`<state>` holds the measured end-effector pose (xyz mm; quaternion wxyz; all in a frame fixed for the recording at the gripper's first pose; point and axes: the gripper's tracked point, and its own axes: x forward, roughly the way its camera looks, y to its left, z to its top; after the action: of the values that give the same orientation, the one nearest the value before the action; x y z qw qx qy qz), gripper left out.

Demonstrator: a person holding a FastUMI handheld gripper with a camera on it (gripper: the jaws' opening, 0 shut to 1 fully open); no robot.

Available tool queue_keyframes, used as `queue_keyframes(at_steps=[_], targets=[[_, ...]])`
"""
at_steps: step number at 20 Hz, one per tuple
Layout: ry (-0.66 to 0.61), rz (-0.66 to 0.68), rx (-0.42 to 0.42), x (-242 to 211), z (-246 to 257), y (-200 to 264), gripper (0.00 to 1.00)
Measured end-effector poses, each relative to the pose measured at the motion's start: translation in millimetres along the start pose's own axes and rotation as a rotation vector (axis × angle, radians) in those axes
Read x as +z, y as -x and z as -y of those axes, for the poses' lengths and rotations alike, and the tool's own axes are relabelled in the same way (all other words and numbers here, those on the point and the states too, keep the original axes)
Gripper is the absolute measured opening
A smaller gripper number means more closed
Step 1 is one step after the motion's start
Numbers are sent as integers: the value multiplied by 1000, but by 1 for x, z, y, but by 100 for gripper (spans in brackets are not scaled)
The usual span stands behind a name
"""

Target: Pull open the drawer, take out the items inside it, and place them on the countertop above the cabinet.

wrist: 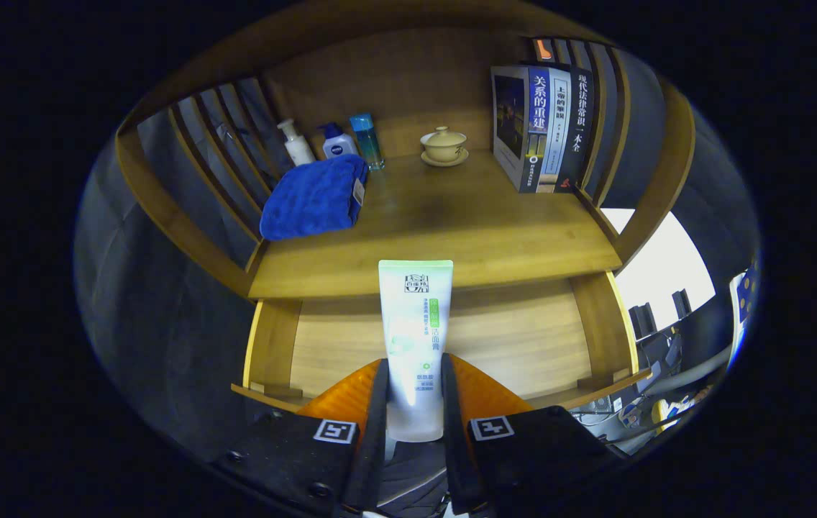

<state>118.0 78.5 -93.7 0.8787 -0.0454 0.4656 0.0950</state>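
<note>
- Wooden cabinet (444,252) fills the gripper view, seen from above and in front; its drawer (444,338) stands pulled open below the tabletop (452,216).
- Gripper (413,392): fingers closed in on a white-and-green tube (414,338), one finger pressing each side of its lower part. Tube is upright, flat crimped end up, cap end down between the fingers.
- Tube is held over the open drawer, its top end overlapping the front edge of the tabletop as seen here. Whether it touches the drawer floor cannot be told.
- Drawer interior: bare pale wood visible on both sides of the tube; the part behind the tube and fingers is hidden.
- Tabletop, left: folded blue towel (315,198) lying near the slatted side rail.
- Behind the towel, against the back panel: a white pump bottle (297,142), a white bottle with blue cap (339,142), and a clear blue bottle (367,140), in a row, close together.
- Tabletop, back centre: lidded beige cup on a saucer (444,146), well apart from the bottles and the books.
- Tabletop, right: three books (545,129) standing upright, spines forward, against the right slatted rail.
- Beyond the cabinet's right side: a bright patch of floor and some dark equipment, too small to identify.
</note>
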Motion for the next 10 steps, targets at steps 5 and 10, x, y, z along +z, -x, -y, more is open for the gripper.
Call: queue_keyframes(at_steps=[5, 10], targets=[[-26, 47, -17, 49, 4, -25, 44], [-44, 102, -15, 103, -3, -64, 44]])
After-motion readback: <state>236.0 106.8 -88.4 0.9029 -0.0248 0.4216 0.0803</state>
